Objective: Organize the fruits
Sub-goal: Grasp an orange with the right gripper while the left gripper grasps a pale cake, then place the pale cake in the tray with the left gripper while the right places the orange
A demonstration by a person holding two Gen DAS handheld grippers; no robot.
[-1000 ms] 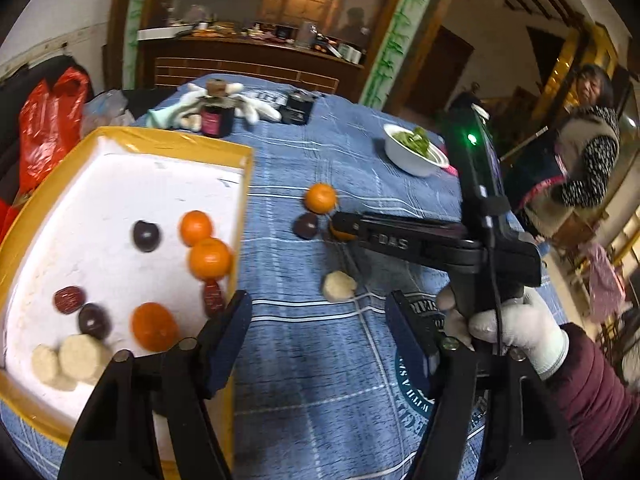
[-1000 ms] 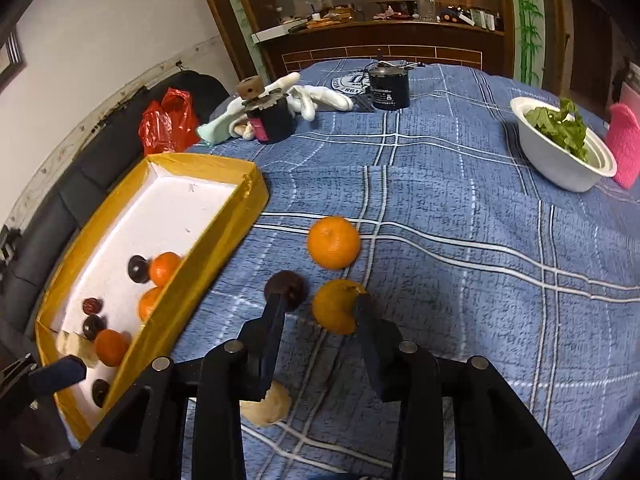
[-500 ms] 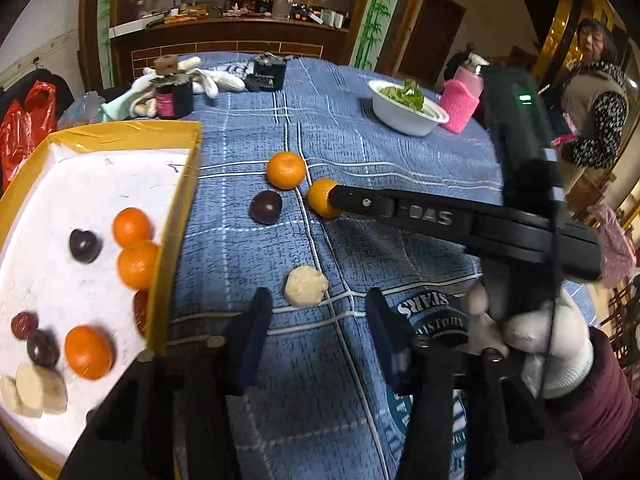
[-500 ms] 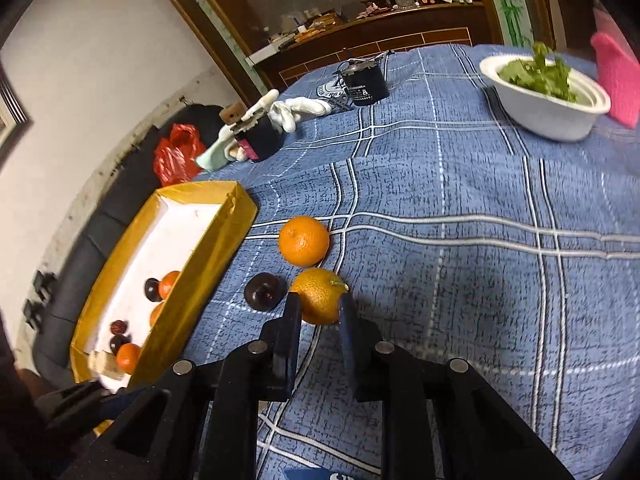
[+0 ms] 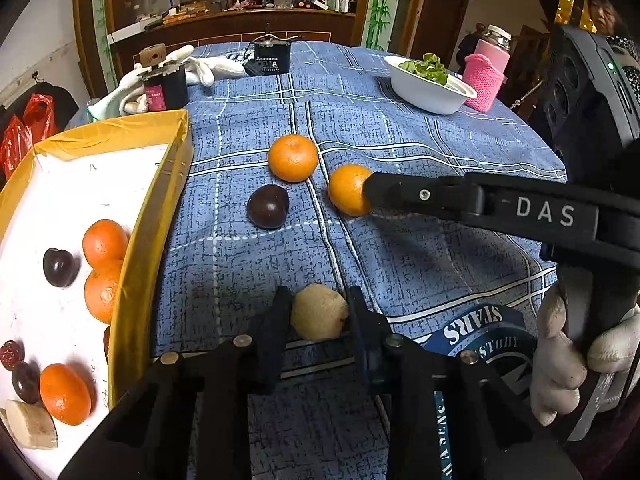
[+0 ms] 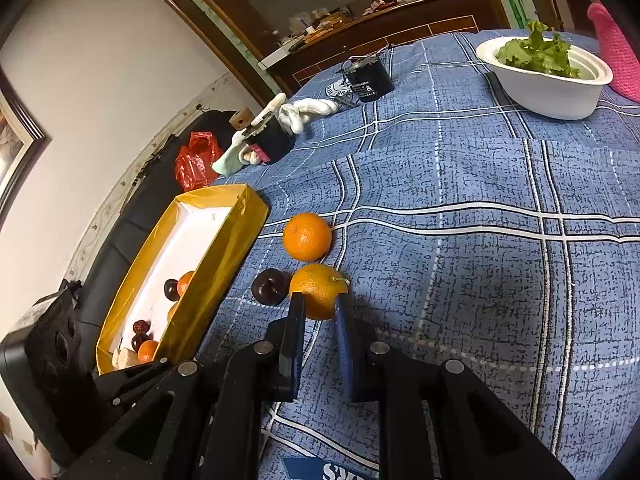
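On the blue checked tablecloth lies a pale banana chunk point(image 5: 316, 318); my left gripper point(image 5: 318, 308) has its jaws closing tight on it, pads touching both sides. My right gripper point(image 6: 320, 308), held by a white-gloved hand point(image 5: 568, 360), is closing the last bit on an orange point(image 6: 318, 286); from the left wrist view its tip point(image 5: 370, 190) presses that orange point(image 5: 346, 190). A second orange point(image 5: 293, 158) and a dark plum point(image 5: 267, 206) lie loose nearby. The yellow tray point(image 5: 136, 280) on the left holds oranges, dark fruits and banana pieces.
At the far side stand a white bowl of greens point(image 5: 430, 88), a bottle in a pink sleeve point(image 5: 486, 80), a black box point(image 5: 272, 58) and a dark jar point(image 5: 164, 86) beside white gloves. A person point(image 5: 604, 8) stands at the back right.
Both grippers came forward and down while narrowing. The left one now brackets and touches the banana chunk; the right one went from around the orange to gripping it.
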